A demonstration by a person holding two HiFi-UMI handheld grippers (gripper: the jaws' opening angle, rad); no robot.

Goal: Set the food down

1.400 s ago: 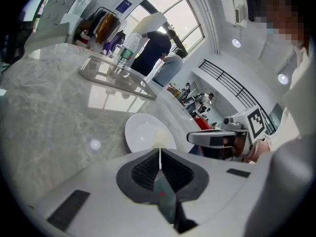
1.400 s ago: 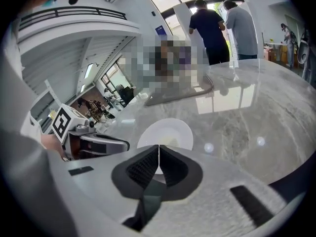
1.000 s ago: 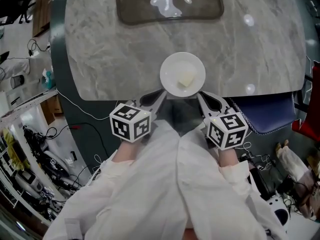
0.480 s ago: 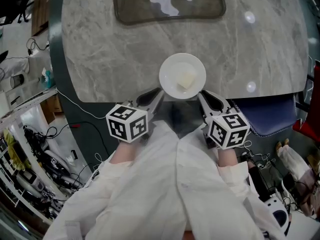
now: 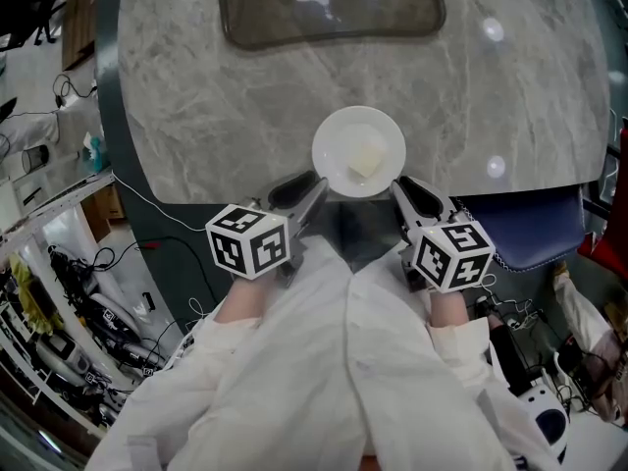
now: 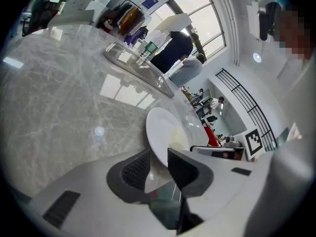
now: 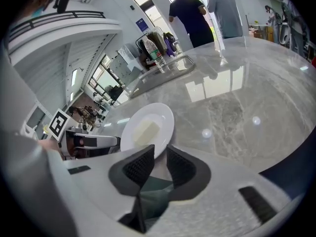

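Slightly nearer the bench's (image 5: 216, 106) front edge than a second ago, the white plate (image 5: 359, 152) is held level from both sides. Its near-left rim is pinched between the jaws of the left tool (image 5: 312, 186), and its near-right rim is clamped by the right tool (image 5: 400, 188). A pale block of food (image 5: 366, 159) is seen lying just right of the plate's centre. Whether the plate touches the bench cannot be told. A dark tray (image 5: 392, 23) is seen further back on the bench, well apart from the plate.
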